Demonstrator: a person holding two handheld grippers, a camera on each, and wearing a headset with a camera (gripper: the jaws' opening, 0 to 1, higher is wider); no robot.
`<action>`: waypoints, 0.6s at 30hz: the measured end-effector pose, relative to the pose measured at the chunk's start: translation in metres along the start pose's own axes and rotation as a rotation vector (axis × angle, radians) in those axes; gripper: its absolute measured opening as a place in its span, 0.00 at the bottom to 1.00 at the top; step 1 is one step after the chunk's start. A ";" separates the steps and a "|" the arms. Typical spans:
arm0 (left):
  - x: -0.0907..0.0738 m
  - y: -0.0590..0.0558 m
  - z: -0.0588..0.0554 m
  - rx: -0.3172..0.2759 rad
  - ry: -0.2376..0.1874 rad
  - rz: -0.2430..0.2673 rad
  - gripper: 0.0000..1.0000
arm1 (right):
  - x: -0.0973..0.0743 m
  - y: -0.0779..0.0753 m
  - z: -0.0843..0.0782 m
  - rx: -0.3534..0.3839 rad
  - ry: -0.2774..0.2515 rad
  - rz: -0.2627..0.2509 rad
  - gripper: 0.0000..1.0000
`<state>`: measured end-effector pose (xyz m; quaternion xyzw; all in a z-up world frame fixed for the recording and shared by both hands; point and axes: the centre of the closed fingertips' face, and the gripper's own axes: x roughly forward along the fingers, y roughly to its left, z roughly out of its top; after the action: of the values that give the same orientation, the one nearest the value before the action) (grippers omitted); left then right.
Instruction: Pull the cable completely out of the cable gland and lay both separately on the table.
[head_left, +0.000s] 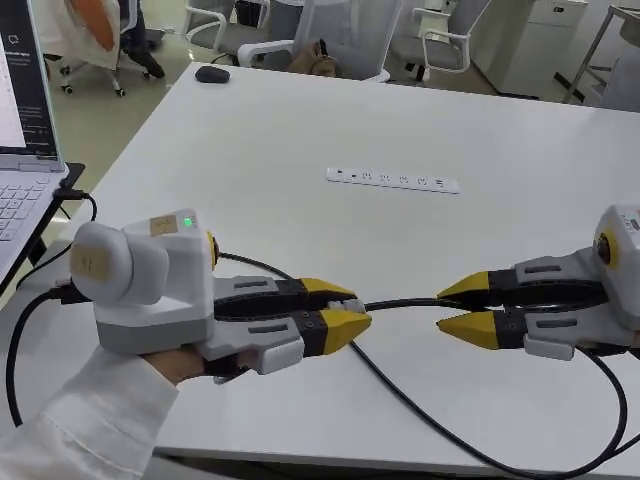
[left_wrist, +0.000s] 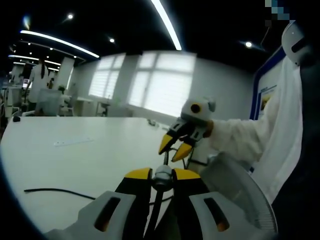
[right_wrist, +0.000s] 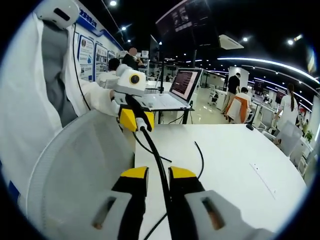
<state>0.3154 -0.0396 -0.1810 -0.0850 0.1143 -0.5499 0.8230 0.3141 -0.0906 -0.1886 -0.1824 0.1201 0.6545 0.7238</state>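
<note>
1. The cable (head_left: 400, 302) hung in a straight black line above the table (head_left: 300, 130), on the person's side of the power strip (head_left: 393, 180), stretched between the two grippers.
2. The cable gland (left_wrist: 162, 175), a small pale round piece, sat pinched between the yellow fingers (left_wrist: 137, 174) of the left gripper (head_left: 345, 305), which pressed in on it from both sides.
3. In the left gripper view the cable ran through the gland and back down between those fingers, so the two were not yet apart.
4. The right gripper (head_left: 445, 308) faced the left one tip to tip, below and to the right of the power strip. The cable passed between its fingers, which showed a narrow gap at the tips. I could not tell whether they gripped it further in.
5. More black cable lay slack on the table, trailing from under the left gripper towards the near edge, well away from the power strip.
6. A hand (head_left: 175, 362) in a white sleeve held the left gripper from beneath.
7. Beyond the power strip, a dark mouse (head_left: 211, 74) lay near the far corner. A laptop (head_left: 20, 100) stood off to the strip's left, beside the table.
</note>
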 end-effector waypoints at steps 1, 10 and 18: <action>0.000 0.000 0.000 0.001 0.002 -0.001 0.18 | 0.002 0.002 0.004 -0.014 -0.001 0.007 0.17; 0.001 -0.002 -0.003 0.005 0.015 -0.010 0.18 | 0.029 0.014 0.033 -0.140 -0.006 0.076 0.18; 0.001 -0.003 -0.002 0.012 0.013 -0.010 0.18 | 0.048 0.019 0.026 -0.194 0.049 0.125 0.11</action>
<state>0.3130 -0.0420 -0.1825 -0.0772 0.1160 -0.5553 0.8199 0.2990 -0.0354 -0.1872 -0.2598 0.0850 0.7024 0.6572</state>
